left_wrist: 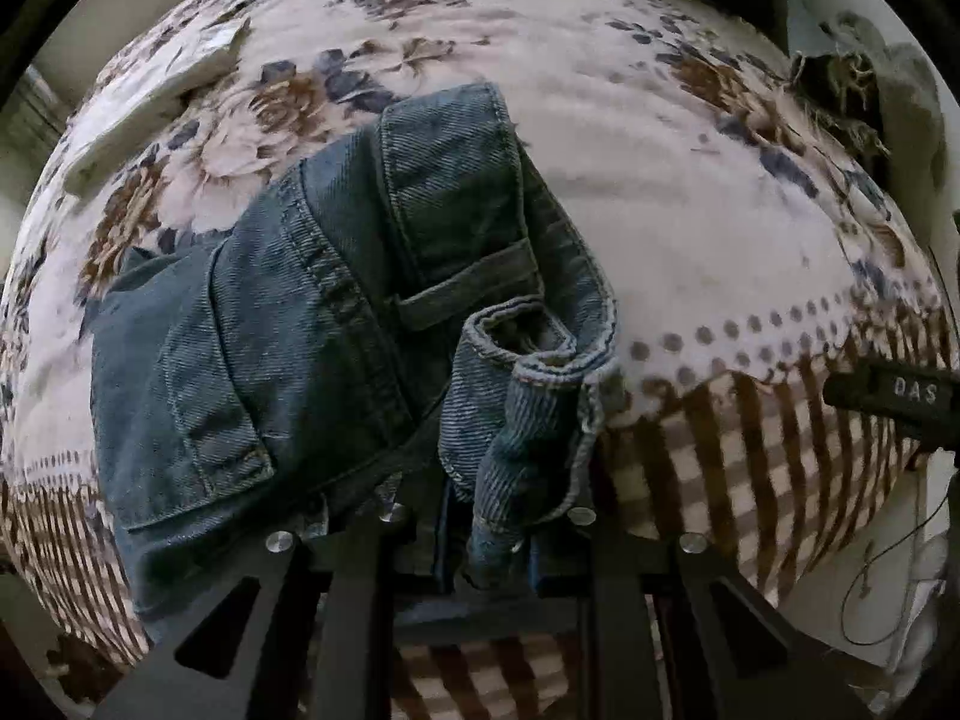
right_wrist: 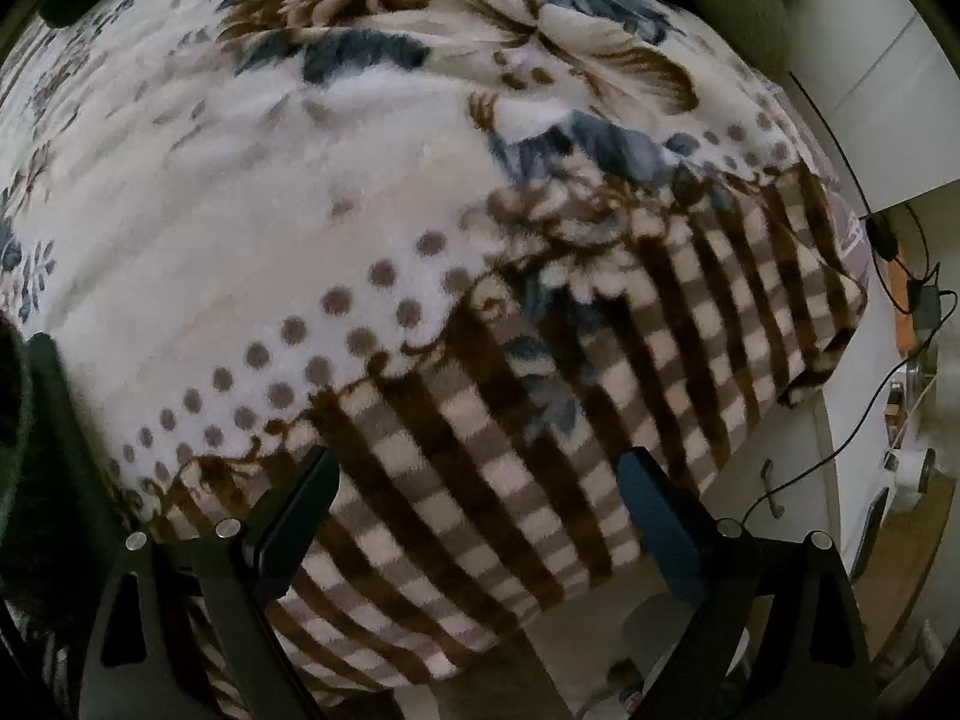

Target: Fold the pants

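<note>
Blue denim pants (left_wrist: pixel 312 324) lie bunched on a floral blanket (left_wrist: pixel 690 210) in the left wrist view. My left gripper (left_wrist: pixel 486 546) is shut on a hem end of the pants (left_wrist: pixel 528 438), which bulges up between its fingers. My right gripper (right_wrist: pixel 480 498) is open and empty, above the checked border of the blanket (right_wrist: pixel 480 450). The pants do not show in the right wrist view. The right gripper's dark body (left_wrist: pixel 894 402) shows at the right edge of the left wrist view.
The blanket covers a bed whose near edge drops off (right_wrist: pixel 540 630). A folded white cloth (left_wrist: pixel 156 90) lies at the far left. Cables (right_wrist: pixel 840 438) and small items (right_wrist: pixel 912 468) sit on the right by a white wall. A frayed dark cloth (left_wrist: pixel 840 96) lies far right.
</note>
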{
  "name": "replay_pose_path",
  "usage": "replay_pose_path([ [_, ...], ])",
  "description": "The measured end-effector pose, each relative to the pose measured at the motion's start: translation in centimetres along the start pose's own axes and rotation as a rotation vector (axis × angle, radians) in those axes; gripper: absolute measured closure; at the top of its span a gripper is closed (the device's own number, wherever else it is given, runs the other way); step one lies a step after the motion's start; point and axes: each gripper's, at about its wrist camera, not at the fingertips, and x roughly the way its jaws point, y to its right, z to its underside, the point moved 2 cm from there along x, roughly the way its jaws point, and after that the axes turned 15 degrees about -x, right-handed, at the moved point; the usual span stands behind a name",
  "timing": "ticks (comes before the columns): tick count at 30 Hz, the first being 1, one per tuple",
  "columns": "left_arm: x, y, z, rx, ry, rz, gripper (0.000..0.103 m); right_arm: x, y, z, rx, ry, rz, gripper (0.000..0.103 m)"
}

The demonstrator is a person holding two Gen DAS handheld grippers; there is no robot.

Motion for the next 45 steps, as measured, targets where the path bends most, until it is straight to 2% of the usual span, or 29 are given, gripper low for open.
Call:
replay_pose_path([
  [1, -0.6, -0.3, -0.5, -0.023, -0.014, 0.01, 0.085, 0.0, 0.1, 0.3, 0.001, 0.004, -0.013, 0.007],
  [3, -1.5, -0.4, -1.0, -0.032, -0.045, 0.043, 0.073, -0.4, -0.2, 0.3, -0.006, 0.026, -0.089, 0.007],
  [4, -2.5, -0.6, -1.4, -0.048, -0.062, 0.089, 0.057, -0.8, -0.5, 0.4, -0.009, 0.034, -0.125, 0.007],
  [5, -3.1, -0.7, -1.3, -0.062, -0.067, 0.126, 0.031, -1.3, -1.1, 0.4, -0.016, 0.046, -0.195, 0.007],
  [7, -5.6, -1.8, -1.8, -0.117, -0.058, 0.202, 0.001, -2.4, -2.4, 0.3, -0.045, 0.077, -0.343, 0.007],
  [10, -9.1, -5.2, -3.0, -0.249, -0.031, 0.277, 0.001, -3.9, -4.8, 0.1, -0.089, 0.097, -0.535, 0.007],
  [12, -10.4, -8.0, -3.9, -0.315, 0.008, 0.263, 0.001, -4.5, -6.4, -0.2, -0.101, 0.097, -0.64, 0.007],
  [15, -10.3, -12.2, -4.9, -0.394, 0.054, 0.169, 0.001, -5.0, -9.7, -0.9, -0.152, 0.084, -0.707, 0.007],
  [17, -8.5, -15.4, -5.2, -0.449, 0.045, 0.079, 0.001, -3.6, -12.5, -1.2, -0.21, 0.016, -0.706, 0.007],
  [19, -6.9, -17.9, -5.0, -0.493, 0.039, 0.01, 0.001, -1.4, -14.7, -1.1, -0.247, -0.096, -0.676, 0.007],
  [20, -6.2, -18.8, -4.9, -0.51, 0.03, -0.014, 0.001, 0.0, -16.0, -0.8, -0.263, -0.155, -0.699, 0.008],
  [21, -5.4, -19.8, -4.9, -0.525, 0.022, -0.028, 0.001, 0.5, -16.4, -0.4, -0.27, -0.166, -0.662, 0.014],
  [22, -4.6, -20.6, -4.8, -0.54, 0.014, -0.053, 0.001, 0.6, -16.5, 0.0, -0.265, -0.141, -0.614, 0.048],
  [26, -3.4, -22.2, -4.2, -0.579, -0.013, -0.059, 0.001, -3.6, -16.7, 2.4, -0.311, -0.025, -0.55, 0.078],
  [28, -3.4, -22.3, -4.1, -0.576, -0.02, -0.047, 0.001, -6.4, -16.2, 3.6, -0.329, -0.001, -0.54, 0.084],
  [30, -3.4, -22.1, -4.1, -0.569, -0.024, -0.037, 0.001, -8.2, -14.8, 5.0, -0.312, 0.009, -0.509, 0.084],
  [32, -3.3, -22.2, -4.5, -0.564, -0.028, -0.025, 0.001, -7.9, -12.8, 5.1, -0.285, -0.003, -0.458, 0.085],
  [34, -3.1, -22.4, -5.2, -0.564, -0.028, -0.013, 0.001, -5.9, -11.3, 5.3, -0.224, -0.052, -0.424, 0.085],
  [35, -2.8, -22.4, -5.6, -0.561, -0.028, -0.008, 0.001, -4.2, -10.6, 5.3, -0.173, -0.097, -0.428, 0.085],
  [37, -2.3, -22.2, -6.7, -0.55, -0.034, 0.007, 0.001, -1.7, -10.5, 5.0, -0.155, -0.19, -0.478, 0.082],
  [38, -1.8, -22.1, -7.4, -0.542, -0.04, 0.015, 0.001, -1.3, -10.3, 4.7, -0.134, -0.205, -0.494, 0.078],
  [39, -1.4, -22.0, -8.0, -0.532, -0.048, 0.022, 0.001, -1.6, -9.9, 4.3, -0.104, -0.188, -0.517, 0.069],
  [41, -0.3, -21.9, -9.3, -0.517, -0.066, 0.038, 0.001, -2.9, -9.0, 3.2, -0.08, -0.117, -0.506, 0.064],
  [42, 0.2, -21.8, -9.7, -0.512, -0.072, 0.044, 0.001, -3.7, -8.5, 2.7, -0.068, -0.073, -0.506, 0.052],
  [43, 1.0, -21.7, -10.6, -0.504, -0.08, 0.059, 0.001, -4.1, -8.1, 2.2, -0.06, -0.04, -0.52, 0.035],
  [44, 1.5, -21.6, -11.1, -0.5, -0.087, 0.064, 0.001, -4.4, -8.0, 1.4, -0.054, -0.01, -0.545, 0.028],
  [45, 2.2, -21.6, -11.6, -0.496, -0.093, 0.065, 0.001, -4.4, -8.0, 0.6, -0.054, 0.003, -0.565, 0.027],
])
